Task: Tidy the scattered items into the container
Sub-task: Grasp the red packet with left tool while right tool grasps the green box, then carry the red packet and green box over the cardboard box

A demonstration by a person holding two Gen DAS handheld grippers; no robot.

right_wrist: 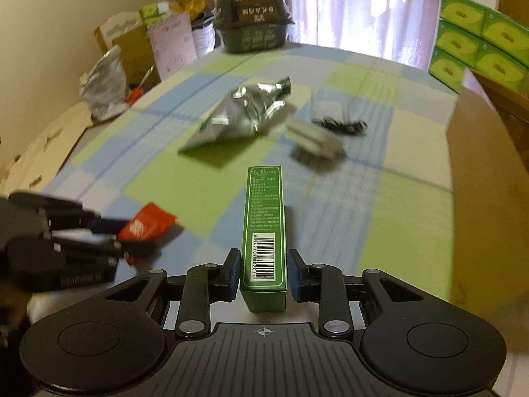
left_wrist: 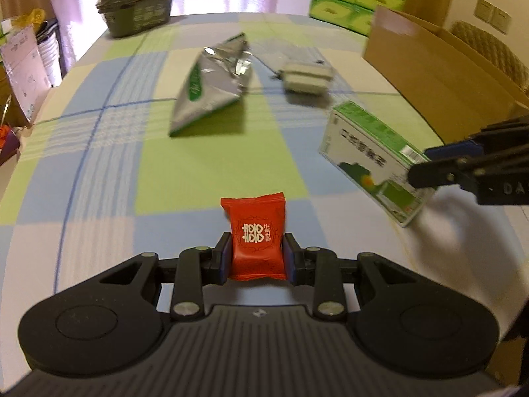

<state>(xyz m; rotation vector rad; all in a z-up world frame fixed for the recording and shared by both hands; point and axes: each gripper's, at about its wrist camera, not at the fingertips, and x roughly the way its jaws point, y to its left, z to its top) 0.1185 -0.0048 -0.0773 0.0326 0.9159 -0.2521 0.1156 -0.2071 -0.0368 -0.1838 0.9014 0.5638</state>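
Observation:
My left gripper (left_wrist: 257,241) is shut on a red candy packet (left_wrist: 256,231), held just above the checked tablecloth (left_wrist: 198,172). The right wrist view shows that same packet (right_wrist: 145,225) in the left gripper (right_wrist: 124,236) at the left edge. My right gripper (right_wrist: 263,259) is shut on a long green box (right_wrist: 263,218). From the left wrist view the box (left_wrist: 370,158) hangs tilted above the table in the right gripper (left_wrist: 418,165). An open cardboard box (left_wrist: 429,63) stands at the table's right side, also the cardboard box (right_wrist: 479,165) at the right edge.
A crumpled silver foil bag (left_wrist: 211,89) and a small white box (left_wrist: 305,77) lie mid-table, with a black cable (right_wrist: 340,125) behind them. A dark food tub (left_wrist: 135,3) stands at the far edge. Green tissue boxes (right_wrist: 479,39) are stacked behind the cardboard box.

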